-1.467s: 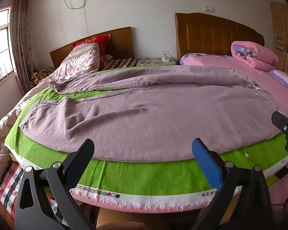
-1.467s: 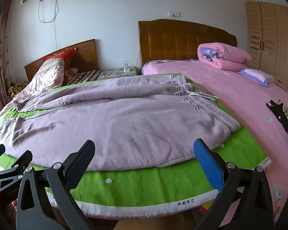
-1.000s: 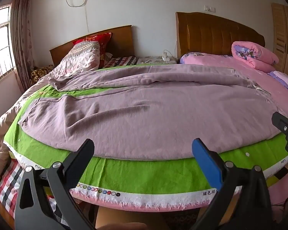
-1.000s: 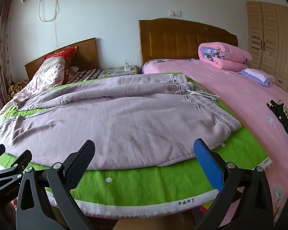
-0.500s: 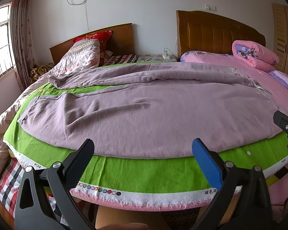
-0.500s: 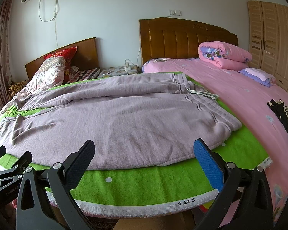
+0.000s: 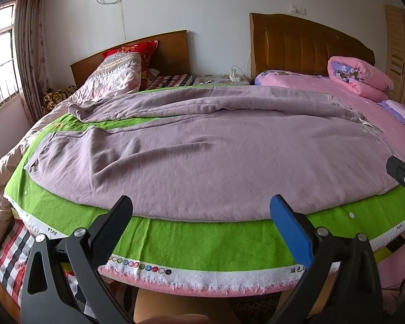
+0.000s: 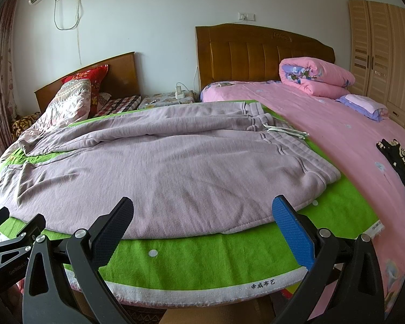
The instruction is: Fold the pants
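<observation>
Both grippers, left point(image 7: 201, 213) & right point(image 8: 202, 214), spread wide, empty, short of pants point(image 8: 175, 167). Best: grab near hem edge both ends, lift evenly.

Pale mauve pants point(image 8: 175, 167) are lying over a bright green cloth point(image 8: 202, 253) that is showing white dots, a white fringed hem and a row of coloured circles point(image 7: 137, 265). Each gripper, left gripper point(image 7: 202, 221) and right gripper point(image 8: 202, 221), is wearing one black pad and one blue pad point(image 8: 293, 235). The sheet point(image 8: 337, 135) is showing pink, the pillow point(image 7: 137, 54) red, and a checked red, white and black blanket point(image 7: 8, 256) is peeking out.
</observation>
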### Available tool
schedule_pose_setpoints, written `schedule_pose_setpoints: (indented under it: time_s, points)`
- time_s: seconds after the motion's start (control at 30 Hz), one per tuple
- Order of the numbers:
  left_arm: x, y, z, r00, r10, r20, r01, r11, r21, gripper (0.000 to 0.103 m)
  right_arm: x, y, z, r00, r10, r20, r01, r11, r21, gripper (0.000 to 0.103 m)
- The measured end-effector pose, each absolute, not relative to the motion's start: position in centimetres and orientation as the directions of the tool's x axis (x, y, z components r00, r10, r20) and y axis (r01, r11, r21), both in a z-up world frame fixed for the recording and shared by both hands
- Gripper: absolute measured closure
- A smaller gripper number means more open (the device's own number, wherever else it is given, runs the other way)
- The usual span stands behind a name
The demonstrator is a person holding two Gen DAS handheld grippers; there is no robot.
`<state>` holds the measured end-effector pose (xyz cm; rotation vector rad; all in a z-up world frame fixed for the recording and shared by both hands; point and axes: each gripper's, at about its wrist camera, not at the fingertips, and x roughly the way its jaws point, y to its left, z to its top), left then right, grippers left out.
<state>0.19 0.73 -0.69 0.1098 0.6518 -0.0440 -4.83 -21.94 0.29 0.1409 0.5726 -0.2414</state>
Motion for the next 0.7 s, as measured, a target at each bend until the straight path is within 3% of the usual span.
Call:
schedule_pose_setpoints:
  time_s: [0.7]
  points:
    - [0.19, 0.88, -1.23, 0.784, -0.002, -0.621, 0.069, 0.994, 0.084, 0.001, -4.79, -21.61, -0.19, 0.809, -0.184, -0.558, 0.266, 0.962, 0.069, 0.004]
